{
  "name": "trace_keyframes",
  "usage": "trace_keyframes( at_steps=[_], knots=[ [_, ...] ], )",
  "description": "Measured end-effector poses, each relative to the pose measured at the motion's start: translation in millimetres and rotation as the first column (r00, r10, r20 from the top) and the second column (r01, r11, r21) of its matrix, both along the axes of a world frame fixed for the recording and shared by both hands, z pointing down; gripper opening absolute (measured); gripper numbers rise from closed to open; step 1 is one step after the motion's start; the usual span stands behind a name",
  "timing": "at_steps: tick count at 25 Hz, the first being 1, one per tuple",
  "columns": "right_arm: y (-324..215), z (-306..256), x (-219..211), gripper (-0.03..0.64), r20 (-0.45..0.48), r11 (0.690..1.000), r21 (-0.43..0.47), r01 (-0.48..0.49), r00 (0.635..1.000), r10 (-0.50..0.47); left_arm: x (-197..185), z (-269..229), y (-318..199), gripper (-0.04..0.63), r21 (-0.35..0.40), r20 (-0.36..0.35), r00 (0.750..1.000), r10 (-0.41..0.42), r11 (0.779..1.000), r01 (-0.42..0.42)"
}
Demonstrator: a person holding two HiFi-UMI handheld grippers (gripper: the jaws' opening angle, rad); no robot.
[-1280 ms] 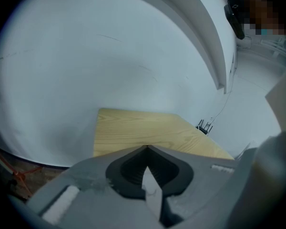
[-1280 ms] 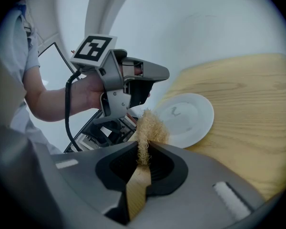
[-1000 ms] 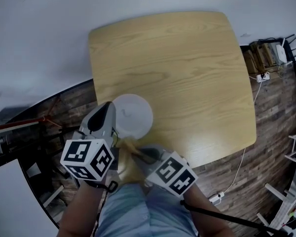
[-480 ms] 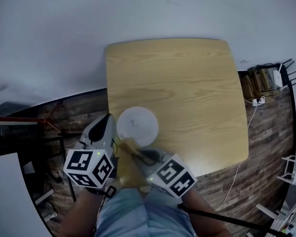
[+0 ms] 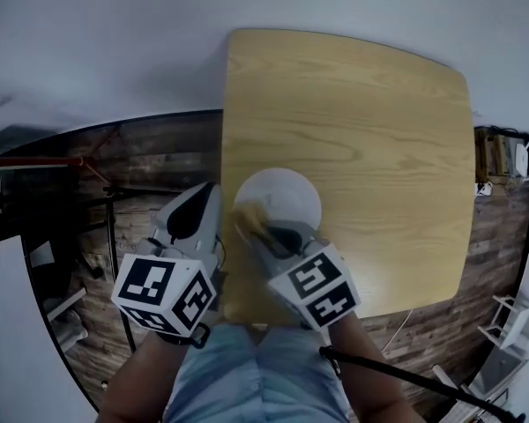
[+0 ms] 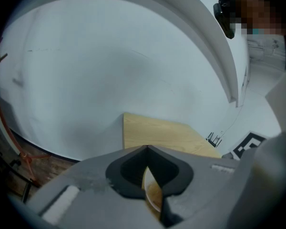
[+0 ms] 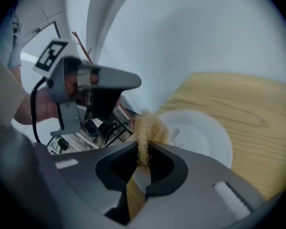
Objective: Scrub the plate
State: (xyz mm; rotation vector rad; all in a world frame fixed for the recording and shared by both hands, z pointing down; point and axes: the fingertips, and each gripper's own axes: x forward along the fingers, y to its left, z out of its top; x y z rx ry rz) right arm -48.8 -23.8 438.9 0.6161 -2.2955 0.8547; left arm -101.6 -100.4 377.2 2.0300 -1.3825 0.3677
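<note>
Plate — round, white, shallow — sits flat on the light wood-grain table, close to the near-left edge by the person.

Left gripper comes in from the left side. In the left gripper view its jaws are closed together on the plate's thin white rim, seen edge-on between the dark pads, with the table stretching ahead.

Right gripper sits just beside the left one, on the near side of the plate. In the right gripper view its jaws are clamped on a tan fibrous scrub pad. The tuft sticks out past the tips and touches the plate at its near-left rim. Same pad shows in the head view as a tan patch over the plate's edge.

Marker cubes on both grippers — left, right — are low in the head view. Dark wood-plank floor lies left of the table.
</note>
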Motion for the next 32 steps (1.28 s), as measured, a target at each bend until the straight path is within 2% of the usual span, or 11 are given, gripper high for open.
trace_keyframes(
  at_steps=[4,11,19,21,25,30,32],
  knots=[
    [6.1,10.9,-10.3,0.043,-0.013,0.999,-0.012,0.032,0.999,-0.032,1.2,17.8,-0.5,0.02,-0.029,-0.009,1.0,0.003,1.0,-0.003],
    [3.1,8.6,-4.6,0.044,-0.018,0.999,-0.035,-0.007,1.0,0.006,3.4,44.8,7.2,0.02,-0.087,0.012,0.999,0.047,0.995,-0.046],
    [2.2,9.0,14.2,0.044,-0.047,0.999,-0.048,-0.017,0.999,0.015,31.0,50.1,3.9,0.02,-0.113,-0.007,0.992,0.128,0.985,-0.128],
    [3.2,8.5,16.0,0.044,-0.051,0.999,-0.051,-0.01,0.999,0.007,37.8,58.3,5.6,0.02,-0.162,-0.004,0.988,0.156,0.975,-0.155],
    [6.2,7.8,18.5,0.044,-0.054,0.998,-0.066,0.02,0.998,-0.023,42.6,79.6,7.9,0.02,-0.303,0.002,0.981,0.193,0.935,-0.183],
    [9.2,9.0,19.9,0.044,-0.038,0.995,-0.092,0.033,0.999,-0.037,61.5,85.5,5.0,0.02,-0.377,0.015,0.957,0.29,0.888,-0.264],
    [9.7,9.2,19.3,0.044,-0.039,0.994,-0.099,0.036,0.998,-0.04,66.7,86.9,4.8,0.02,-0.388,0.014,0.951,0.309,0.878,-0.28]
  ],
)
